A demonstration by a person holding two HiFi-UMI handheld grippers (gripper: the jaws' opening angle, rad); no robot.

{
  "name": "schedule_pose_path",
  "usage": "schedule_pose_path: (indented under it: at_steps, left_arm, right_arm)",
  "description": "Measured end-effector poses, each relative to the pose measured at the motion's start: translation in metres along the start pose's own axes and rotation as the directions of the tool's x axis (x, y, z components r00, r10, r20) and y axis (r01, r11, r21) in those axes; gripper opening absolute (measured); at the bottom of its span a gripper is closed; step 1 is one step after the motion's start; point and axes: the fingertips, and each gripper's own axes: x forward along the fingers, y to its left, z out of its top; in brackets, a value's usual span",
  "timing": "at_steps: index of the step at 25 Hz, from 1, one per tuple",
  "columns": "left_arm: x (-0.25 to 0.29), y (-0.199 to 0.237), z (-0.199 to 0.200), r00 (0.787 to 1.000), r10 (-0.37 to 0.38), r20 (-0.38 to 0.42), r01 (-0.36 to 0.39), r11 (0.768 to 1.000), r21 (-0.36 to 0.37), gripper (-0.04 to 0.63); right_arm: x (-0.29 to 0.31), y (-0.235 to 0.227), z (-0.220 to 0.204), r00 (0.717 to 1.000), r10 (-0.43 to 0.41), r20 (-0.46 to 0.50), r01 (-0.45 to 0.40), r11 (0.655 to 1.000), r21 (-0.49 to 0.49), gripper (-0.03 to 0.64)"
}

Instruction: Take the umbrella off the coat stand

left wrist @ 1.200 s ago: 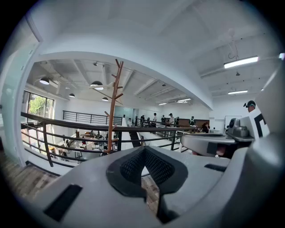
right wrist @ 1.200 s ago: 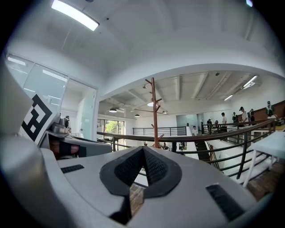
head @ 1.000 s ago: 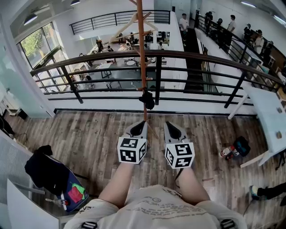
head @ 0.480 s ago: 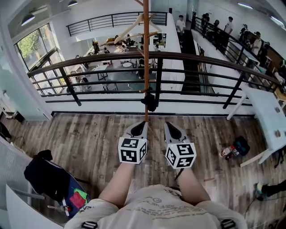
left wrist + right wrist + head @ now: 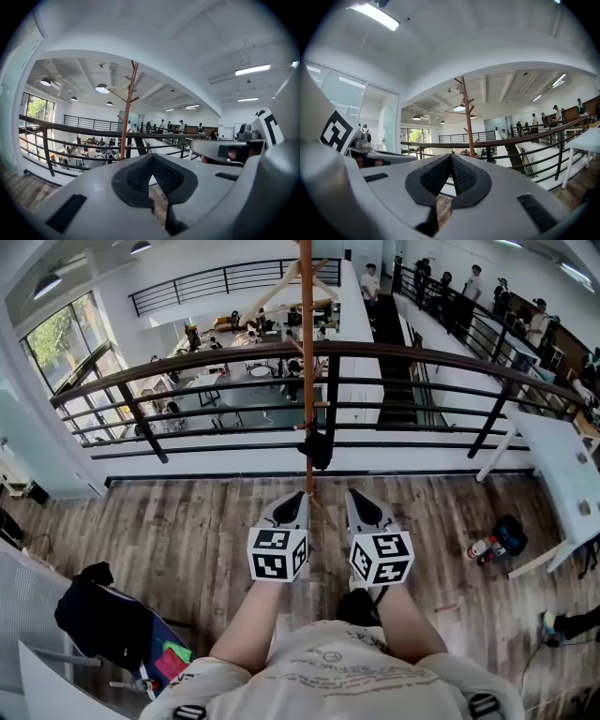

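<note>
Head view: both claws sit at the frame's centre, side by side and pointing up the picture toward the stand (image 5: pixel 307 352). The left claw (image 5: pixel 298 495) and right claw (image 5: pixel 354 493) are both together with nothing in them. The stand's thin brown pole rises between their tips, a little nearer the left one. The umbrella (image 5: pixel 319 451), a dark folded bundle, hangs low on the pole just above the claws in the frame and apart from both. Behind the pole a dark railing (image 5: pixel 422 357) curves across the frame, with a lower hall beyond it. The wooden floor (image 5: pixel 169 531) fills the middle band. A white tabletop (image 5: pixel 562 474) stands at the right edge, and a dark cloth (image 5: pixel 94 615) lies at lower left.

Left gripper view: the left claw (image 5: pixel 151 157) is closed, pads meeting at the tip, and empty. The stand (image 5: pixel 127 117) shows left of centre, its pegs branching near the top, in front of the railing (image 5: pixel 70 129).

Right gripper view: the right claw (image 5: pixel 451 155) is also closed and empty. The stand (image 5: pixel 466 117) rises just right of its tip, with the railing (image 5: pixel 525 138) behind.
</note>
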Motion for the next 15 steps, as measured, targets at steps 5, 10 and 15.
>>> schedule_pose_path:
  at_steps: [5,10,15]
  left_arm:
    - [0.024,0.009,0.004,1.000,0.012,-0.005,-0.012,1.000,0.010,0.005]
    - [0.057,0.031,0.008,0.999,0.038,-0.018,-0.037,0.999,0.034,0.003]
    - [0.101,0.050,0.021,0.998,0.067,-0.009,-0.067,0.997,0.035,0.004]
  right_arm:
    - [0.024,-0.015,0.000,1.000,0.011,0.006,-0.011,1.000,0.013,0.003]
    - [0.067,-0.037,-0.001,1.000,0.014,0.021,-0.015,0.999,0.043,0.003]
    - [0.112,-0.062,0.001,0.999,0.041,0.028,-0.042,0.998,0.045,0.003]
